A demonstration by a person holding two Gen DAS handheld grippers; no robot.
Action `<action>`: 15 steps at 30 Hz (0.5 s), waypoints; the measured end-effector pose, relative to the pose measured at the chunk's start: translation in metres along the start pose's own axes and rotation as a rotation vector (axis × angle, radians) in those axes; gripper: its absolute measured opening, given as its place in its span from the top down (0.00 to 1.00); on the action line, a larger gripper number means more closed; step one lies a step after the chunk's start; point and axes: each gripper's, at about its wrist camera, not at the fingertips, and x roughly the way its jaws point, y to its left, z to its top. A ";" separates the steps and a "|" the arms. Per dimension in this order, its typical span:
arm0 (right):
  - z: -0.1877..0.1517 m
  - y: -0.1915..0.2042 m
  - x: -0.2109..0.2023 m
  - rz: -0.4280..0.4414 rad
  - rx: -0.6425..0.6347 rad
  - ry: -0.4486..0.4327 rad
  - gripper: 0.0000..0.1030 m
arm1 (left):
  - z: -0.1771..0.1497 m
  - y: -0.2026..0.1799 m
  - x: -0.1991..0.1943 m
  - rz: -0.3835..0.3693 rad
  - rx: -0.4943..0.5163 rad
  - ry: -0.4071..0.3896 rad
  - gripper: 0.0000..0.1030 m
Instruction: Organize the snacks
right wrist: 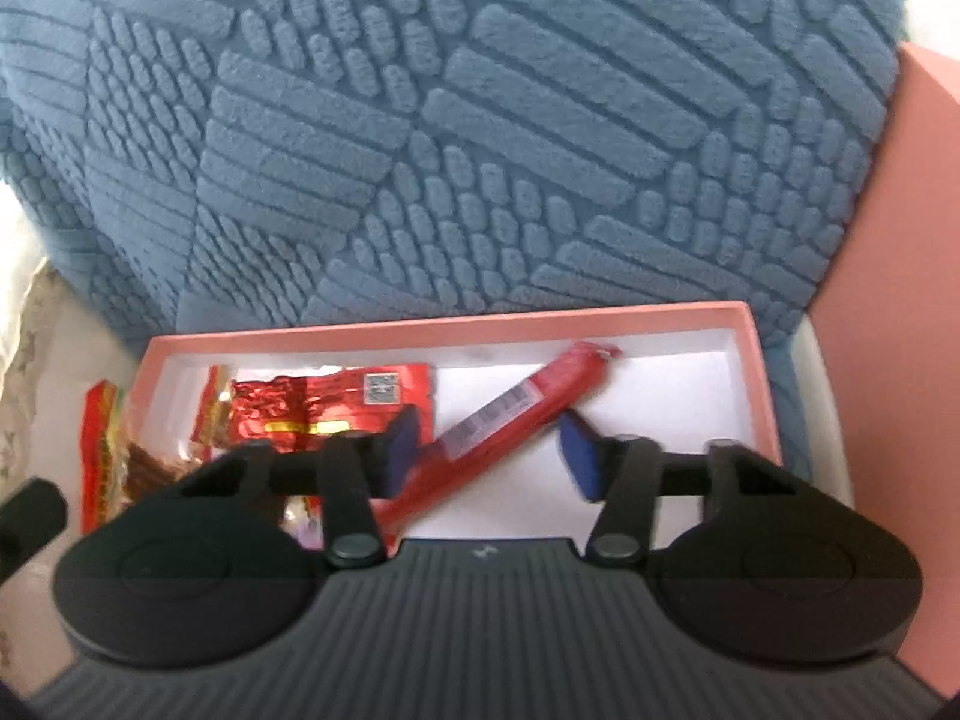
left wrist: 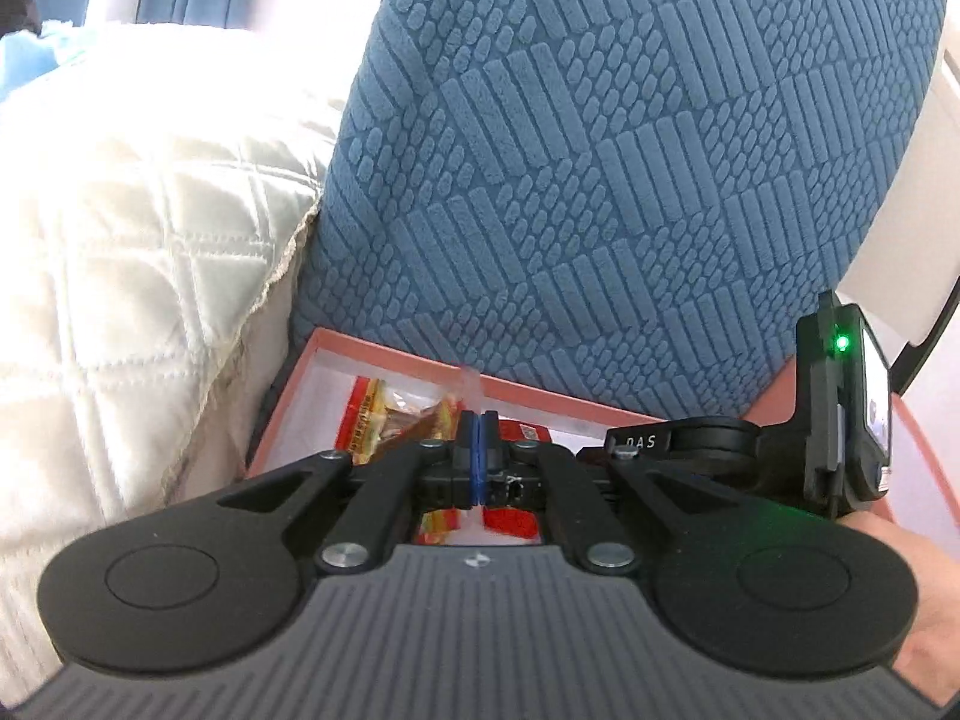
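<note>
Pink box (right wrist: 456, 324) sits against a blue cushion (right wrist: 480, 120). One long red stick snack (right wrist: 516, 402) lies in it, long axis slanting up to the right, between the spread pads of the right claw (right wrist: 489, 450), untouched, claw open. One red foil packet (right wrist: 336, 402) lies to its left. Left claw (left wrist: 477, 450) is closed, empty, farther off.
</note>
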 end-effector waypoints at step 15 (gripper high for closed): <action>-0.017 -0.015 -0.076 0.064 -0.045 -0.121 0.78 | -0.012 -0.020 -0.026 -0.028 -0.010 -0.016 1.00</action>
